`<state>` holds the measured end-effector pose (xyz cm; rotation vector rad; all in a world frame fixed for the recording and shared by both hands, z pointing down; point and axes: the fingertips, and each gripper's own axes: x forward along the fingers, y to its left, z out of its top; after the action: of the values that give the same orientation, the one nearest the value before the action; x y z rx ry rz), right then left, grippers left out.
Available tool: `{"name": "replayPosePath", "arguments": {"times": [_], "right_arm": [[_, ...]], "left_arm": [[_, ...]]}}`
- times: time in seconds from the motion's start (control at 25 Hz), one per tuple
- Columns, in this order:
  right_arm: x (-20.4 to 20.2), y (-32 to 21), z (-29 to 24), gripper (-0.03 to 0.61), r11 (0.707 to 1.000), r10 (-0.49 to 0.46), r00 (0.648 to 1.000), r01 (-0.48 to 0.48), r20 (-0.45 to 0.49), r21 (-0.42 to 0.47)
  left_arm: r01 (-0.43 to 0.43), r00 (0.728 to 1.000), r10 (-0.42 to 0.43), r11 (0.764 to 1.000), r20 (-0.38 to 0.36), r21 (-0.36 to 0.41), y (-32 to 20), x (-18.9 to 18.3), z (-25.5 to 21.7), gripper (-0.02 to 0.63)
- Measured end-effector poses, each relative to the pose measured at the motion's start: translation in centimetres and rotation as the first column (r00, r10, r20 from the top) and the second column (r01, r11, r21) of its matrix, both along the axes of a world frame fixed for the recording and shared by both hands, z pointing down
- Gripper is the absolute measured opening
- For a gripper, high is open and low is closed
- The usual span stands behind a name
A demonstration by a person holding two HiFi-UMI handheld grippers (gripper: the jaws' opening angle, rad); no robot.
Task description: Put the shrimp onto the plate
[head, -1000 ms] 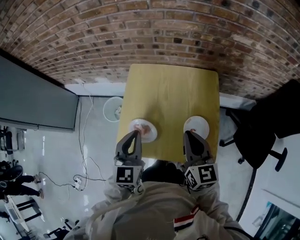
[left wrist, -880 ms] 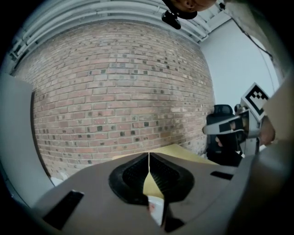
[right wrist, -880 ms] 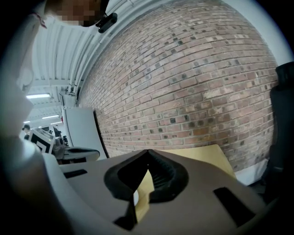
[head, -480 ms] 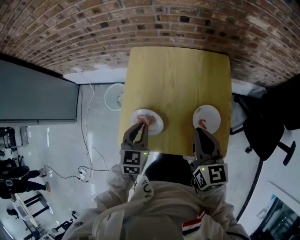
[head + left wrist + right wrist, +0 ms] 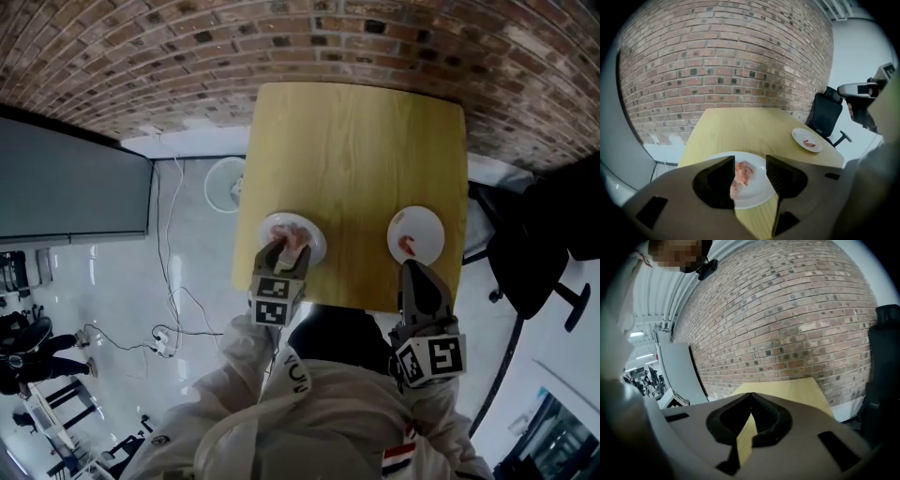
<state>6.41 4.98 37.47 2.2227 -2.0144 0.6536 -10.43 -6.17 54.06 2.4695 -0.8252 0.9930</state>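
A white plate [image 5: 314,246] near the yellow table's [image 5: 356,159] front left corner holds pink shrimp [image 5: 289,240]. My left gripper [image 5: 281,253] hovers over its near rim. In the left gripper view its jaws have just been opening, and my left gripper [image 5: 750,160] is open. The shrimp [image 5: 744,172] lie on the plate [image 5: 759,193] in the gap, untouched by the pads. A second white plate [image 5: 415,234] at the front right carries one shrimp [image 5: 408,246]. My right gripper [image 5: 413,270] is shut and empty just short of that plate; in its own view my right gripper [image 5: 751,395] frames only tabletop.
A brick wall [image 5: 309,37] backs the table. A black office chair [image 5: 525,253] stands to the right. On the glossy floor to the left are a round white fan [image 5: 225,187] and loose cables [image 5: 169,337]. A dark panel [image 5: 75,187] stands farther left.
My left gripper has come down over the left plate and its jaws have gone from shut to open. The right gripper has sunk a little toward the table's near edge, still shut.
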Motion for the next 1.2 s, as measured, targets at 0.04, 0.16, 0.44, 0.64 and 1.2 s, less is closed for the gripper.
{"name": "replayPosePath", "arguments": {"times": [0.04, 0.16, 0.44, 0.64, 1.2], "right_arm": [[0.0, 0.0, 0.1, 0.023, 1.0, 0.002, 1.0, -0.002, 0.003, -0.004], [0.1, 0.0, 0.5, 0.023, 1.0, 0.006, 1.0, -0.006, 0.006, -0.012], [0.3, -0.3, 0.7, 0.023, 0.999, 0.018, 1.0, -0.018, 0.01, -0.027], [1.0, -0.1, 1.2, 0.023, 0.998, 0.049, 0.999, -0.049, 0.02, -0.029], [0.6, 0.2, 1.2, 0.023, 0.995, 0.084, 0.996, -0.083, 0.017, -0.056]], "left_arm": [[0.002, 1.0, -0.002, 1.0, 0.01, -0.005, 0.0, 0.1, 0.5, 0.194], [0.01, 0.999, -0.009, 1.0, 0.049, -0.022, -0.1, 0.3, 1.9, 0.207], [0.066, 0.994, -0.061, 0.997, 0.091, -0.049, -0.7, 0.3, 3.4, 0.207], [0.076, 0.991, -0.067, 0.995, 0.119, -0.069, -0.7, 0.6, 4.3, 0.207], [0.052, 0.984, -0.042, 0.997, 0.172, -0.054, -0.9, 0.9, 5.7, 0.206]]}}
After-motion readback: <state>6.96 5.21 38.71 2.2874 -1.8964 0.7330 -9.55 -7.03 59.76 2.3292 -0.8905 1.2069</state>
